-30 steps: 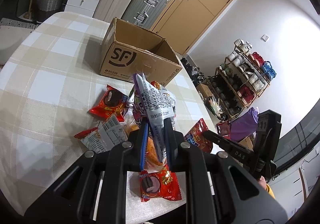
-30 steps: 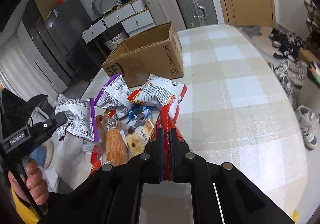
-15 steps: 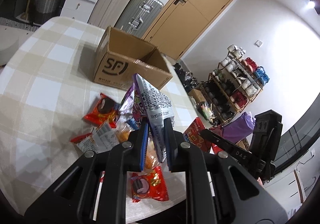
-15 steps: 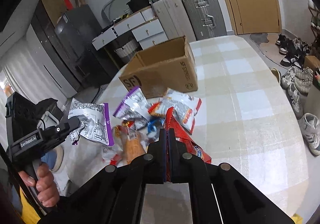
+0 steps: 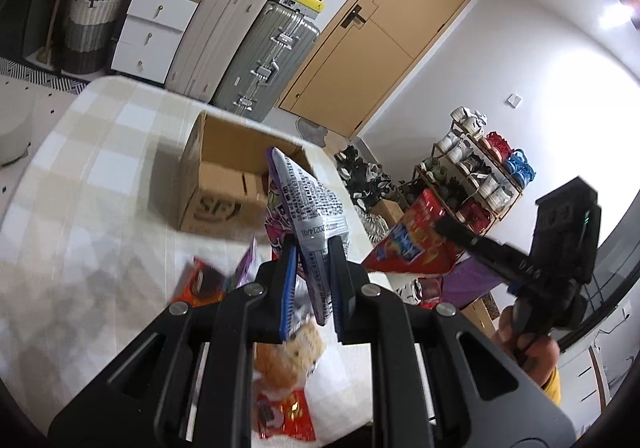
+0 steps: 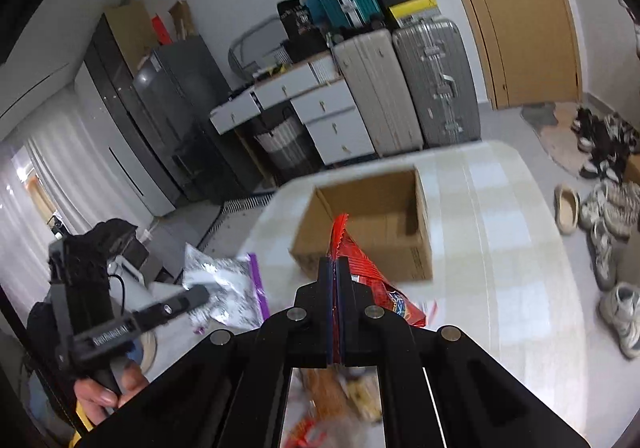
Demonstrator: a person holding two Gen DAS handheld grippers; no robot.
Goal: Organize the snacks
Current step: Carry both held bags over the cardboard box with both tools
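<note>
Silver-and-purple snack packet (image 5: 308, 207) pinched in the closed left gripper (image 5: 313, 276) at frame centre, red snack bag (image 6: 360, 276) clamped in the shut right gripper (image 6: 333, 288), both held above the checked tablecloth (image 6: 516, 248), open cardboard box (image 6: 380, 224) seen behind them, loose snacks (image 5: 280, 364) lying blurred at lower centre.

both claws (image 5: 312, 280) (image 6: 333, 288) clamped tight, raised

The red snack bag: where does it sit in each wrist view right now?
Left wrist view: red snack bag right of centre, pinched by the right gripper.
Right wrist view: red snack bag bottom centre, rising from the jaws.
Shared landmark: the cardboard box behind it on the checked table.
</note>
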